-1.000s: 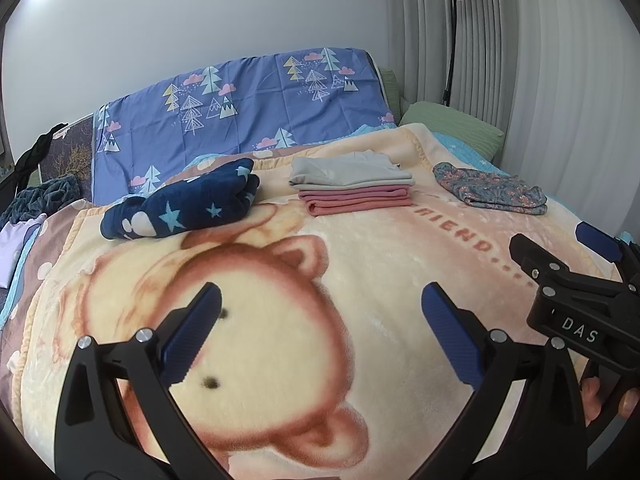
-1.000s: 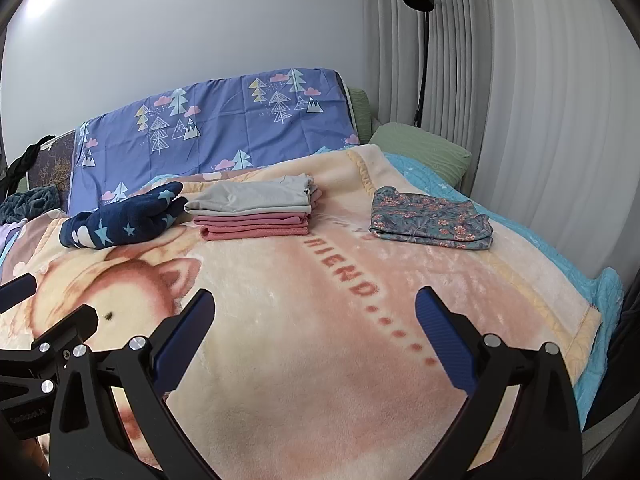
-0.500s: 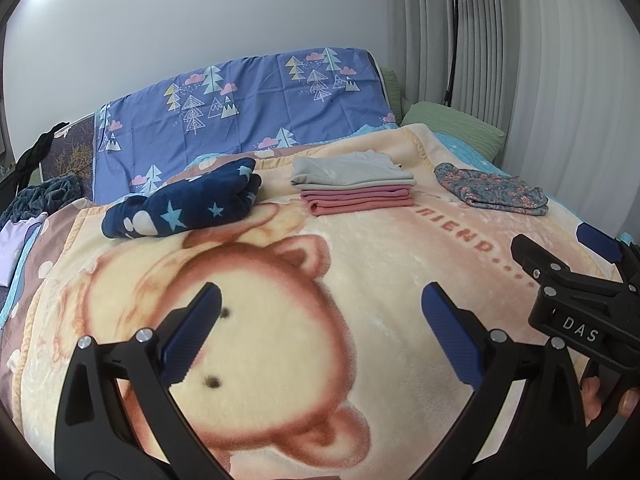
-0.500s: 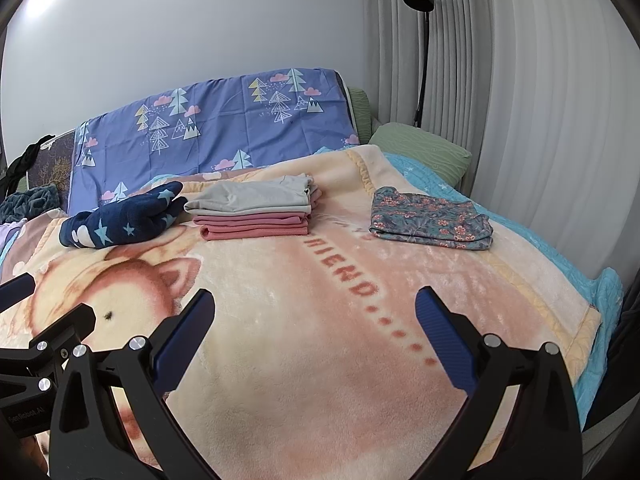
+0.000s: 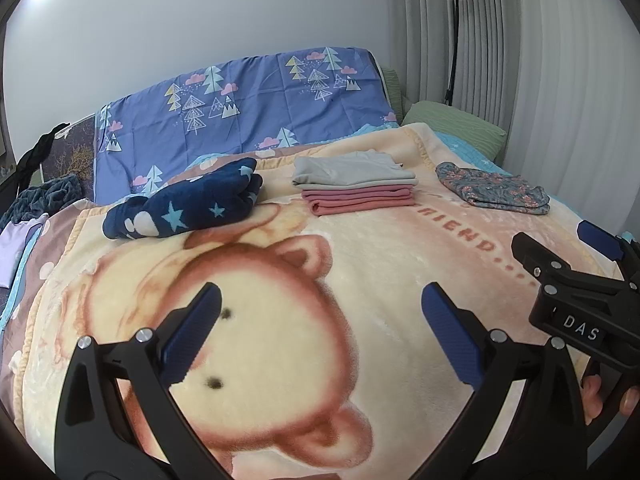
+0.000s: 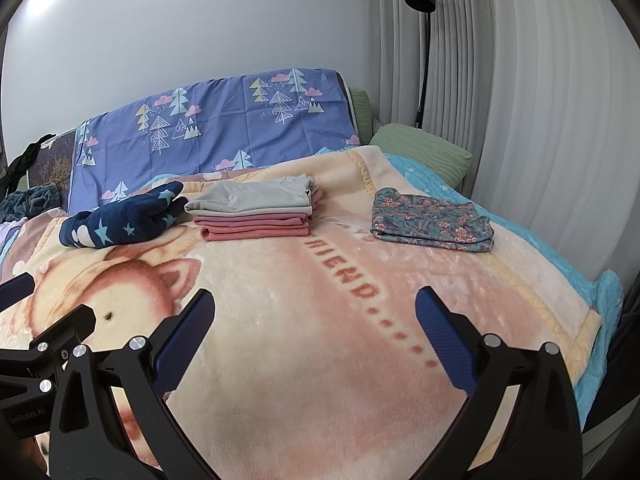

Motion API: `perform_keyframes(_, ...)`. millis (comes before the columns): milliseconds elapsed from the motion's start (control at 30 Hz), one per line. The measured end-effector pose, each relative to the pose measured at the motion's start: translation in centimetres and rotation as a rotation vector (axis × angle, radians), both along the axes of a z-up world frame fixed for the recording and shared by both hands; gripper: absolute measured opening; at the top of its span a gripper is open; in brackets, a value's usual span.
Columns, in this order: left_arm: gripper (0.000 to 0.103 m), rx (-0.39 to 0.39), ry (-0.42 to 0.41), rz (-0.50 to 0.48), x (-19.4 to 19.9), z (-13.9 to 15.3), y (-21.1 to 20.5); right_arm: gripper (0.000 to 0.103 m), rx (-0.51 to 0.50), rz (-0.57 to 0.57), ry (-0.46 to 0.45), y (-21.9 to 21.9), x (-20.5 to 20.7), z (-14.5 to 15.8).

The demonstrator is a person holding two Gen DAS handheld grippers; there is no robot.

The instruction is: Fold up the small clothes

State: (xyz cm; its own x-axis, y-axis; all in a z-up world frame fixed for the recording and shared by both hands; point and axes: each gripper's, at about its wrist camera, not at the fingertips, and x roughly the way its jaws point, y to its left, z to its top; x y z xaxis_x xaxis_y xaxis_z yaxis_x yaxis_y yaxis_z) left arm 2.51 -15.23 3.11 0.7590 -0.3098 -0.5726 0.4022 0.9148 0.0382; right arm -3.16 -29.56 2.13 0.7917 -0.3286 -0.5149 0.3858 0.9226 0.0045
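both the left gripper (image 5: 320, 336) and right gripper (image 6: 314, 338) are spread wide and empty over the blanket (image 5: 360, 264); the folded clothes stack (image 6: 256, 210) lies well apart at 11 o'clock of the right one.

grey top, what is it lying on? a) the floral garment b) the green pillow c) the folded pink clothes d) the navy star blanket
c, the grey top sits folded on the pink clothes, apart from the other items.
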Motion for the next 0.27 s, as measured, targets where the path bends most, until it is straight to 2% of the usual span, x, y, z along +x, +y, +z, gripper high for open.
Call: perform_keyframes(267, 0.101, 0.001, 0.003, 0.0, 0.03, -0.07, 0.13, 0.101, -0.001, 0.001, 0.002, 0.09, 0.11, -0.1)
